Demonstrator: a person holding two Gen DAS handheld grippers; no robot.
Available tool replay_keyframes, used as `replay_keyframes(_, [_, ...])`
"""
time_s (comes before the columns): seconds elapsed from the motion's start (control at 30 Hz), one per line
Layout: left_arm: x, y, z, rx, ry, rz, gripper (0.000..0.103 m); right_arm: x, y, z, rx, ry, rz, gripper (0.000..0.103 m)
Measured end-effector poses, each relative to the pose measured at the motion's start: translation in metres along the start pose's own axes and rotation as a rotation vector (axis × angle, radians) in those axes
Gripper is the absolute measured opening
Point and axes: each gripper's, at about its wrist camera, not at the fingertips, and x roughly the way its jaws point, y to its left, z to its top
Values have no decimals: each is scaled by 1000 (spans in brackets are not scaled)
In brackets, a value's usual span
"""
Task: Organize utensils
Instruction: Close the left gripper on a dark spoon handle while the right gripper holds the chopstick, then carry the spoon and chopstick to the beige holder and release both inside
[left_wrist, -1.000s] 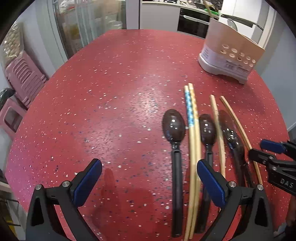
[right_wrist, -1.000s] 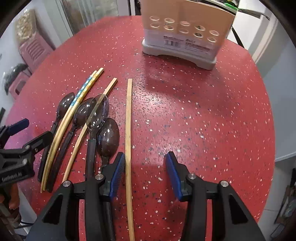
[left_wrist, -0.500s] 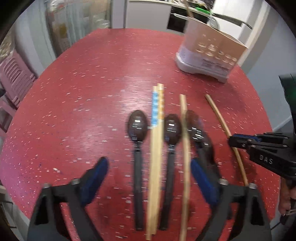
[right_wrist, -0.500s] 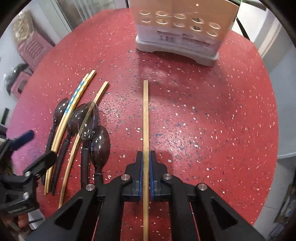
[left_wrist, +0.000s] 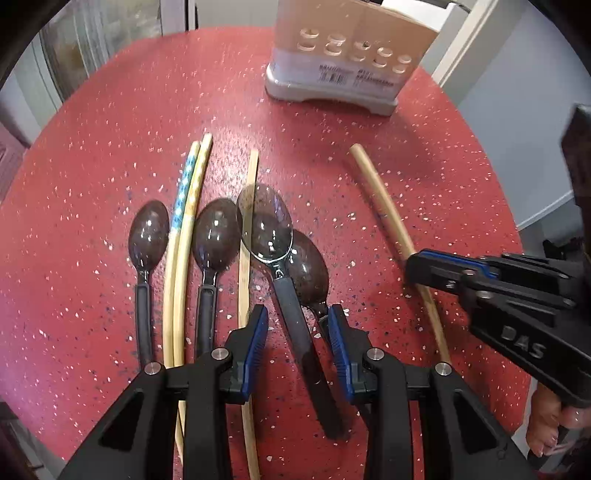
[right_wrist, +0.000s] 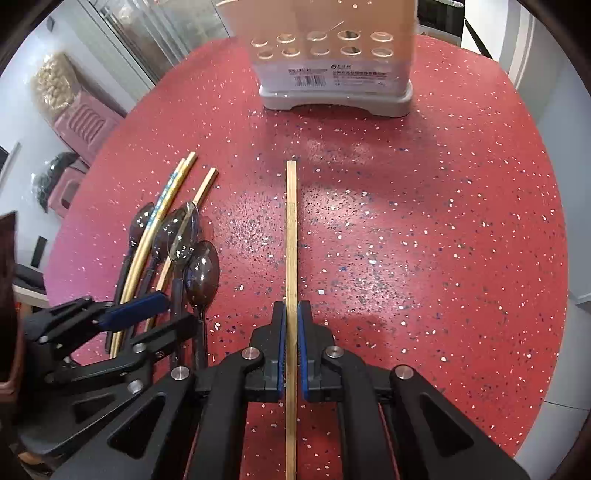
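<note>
Pinching one bamboo chopstick (right_wrist: 291, 258) near the table's (right_wrist: 443, 221) near edge, the right gripper (right_wrist: 291, 343) is clamped shut on it, likely bound for the holder (right_wrist: 332, 66) by the far edge. The left gripper (left_wrist: 297, 347), jaws just narrowing, straddles a spoon handle (left_wrist: 303, 343) without pressing it, among the remaining utensils.

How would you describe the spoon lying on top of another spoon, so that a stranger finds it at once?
Start at the beige utensil holder on the red table, then come toward the row of spoons and chopsticks. Among the dark spoons, take the clear spoon. Only its bowl is see-through, it overlaps the dark spoon beside it, and its black handle runs between the left gripper fingers.
</note>
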Motion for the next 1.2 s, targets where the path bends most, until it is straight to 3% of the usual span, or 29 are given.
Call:
replay_keyframes(0.27, [14,-18,13,27,27,60,60,-8,-18,-7,37,-24,72,6])
replay_keyframes(0.57, [15,-3,12,-14,29,10,59,-15,-20,-9,59,-48,108,6])
replay_keyframes(0.6, [13,-1,10,-10,27,20,48,-16,-21,-9,63,-51,111,6])
replay_keyframes(0.67, [11,3,8,0,28,53,40,-17,-23,-9,69,-53,118,6])
replay_keyframes(0.8, [4,15,4,-19,22,26,38,-17,-22,-7,75,-55,126,6])
replay_keyframes(0.87, [-1,18,1,-16,2,37,38,-18,-22,-8,77,-58,125,6])
replay_keyframes(1.2, [-66,39,-9,-65,-169,-57,38,-40,-28,-5,81,-125,192,6])
